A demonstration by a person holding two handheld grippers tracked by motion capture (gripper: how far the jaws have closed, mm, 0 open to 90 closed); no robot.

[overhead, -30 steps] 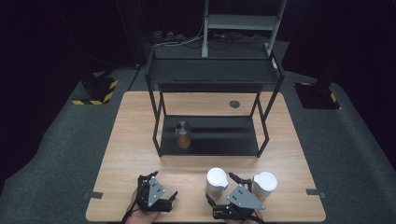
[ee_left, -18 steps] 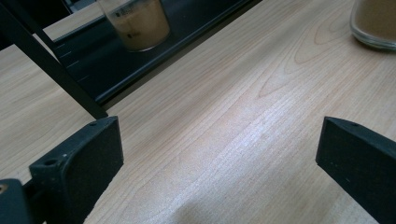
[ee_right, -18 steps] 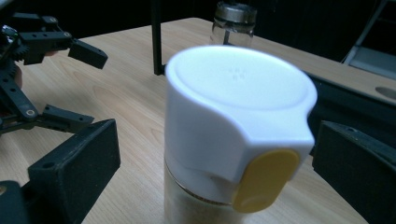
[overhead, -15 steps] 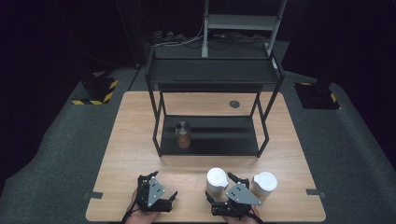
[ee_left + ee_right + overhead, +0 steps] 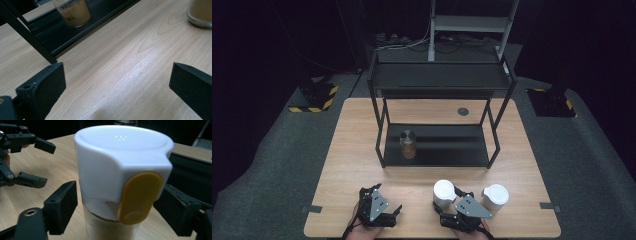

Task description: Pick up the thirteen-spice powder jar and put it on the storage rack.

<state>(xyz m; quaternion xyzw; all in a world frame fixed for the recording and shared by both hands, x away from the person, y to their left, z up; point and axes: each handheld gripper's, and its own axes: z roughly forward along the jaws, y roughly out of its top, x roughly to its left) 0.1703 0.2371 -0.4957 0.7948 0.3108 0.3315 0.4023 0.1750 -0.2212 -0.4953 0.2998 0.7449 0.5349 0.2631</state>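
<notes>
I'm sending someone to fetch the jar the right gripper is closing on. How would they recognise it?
On the wooden table, in front of the black shelf rack, two white-lidded jars stand near the front edge. Take the left jar, between the right gripper's jaws; the other jar stands free to its right.

A pale wood-grain worktop [image 5: 362, 150] carries a black metal rack [image 5: 437, 80]. Two jars with white lids [image 5: 444, 192] [image 5: 495, 196] hold tan powder; the nearer lid [image 5: 122, 157] bears a mustard-yellow oval tab [image 5: 138, 197]. The tongs [image 5: 379, 215] [image 5: 459, 202] are matt black (each topped by a grey plate). The floor [image 5: 277, 165] is dark grey carpet, with yellow-and-black hazard stripes [image 5: 319, 97] beyond.
</notes>
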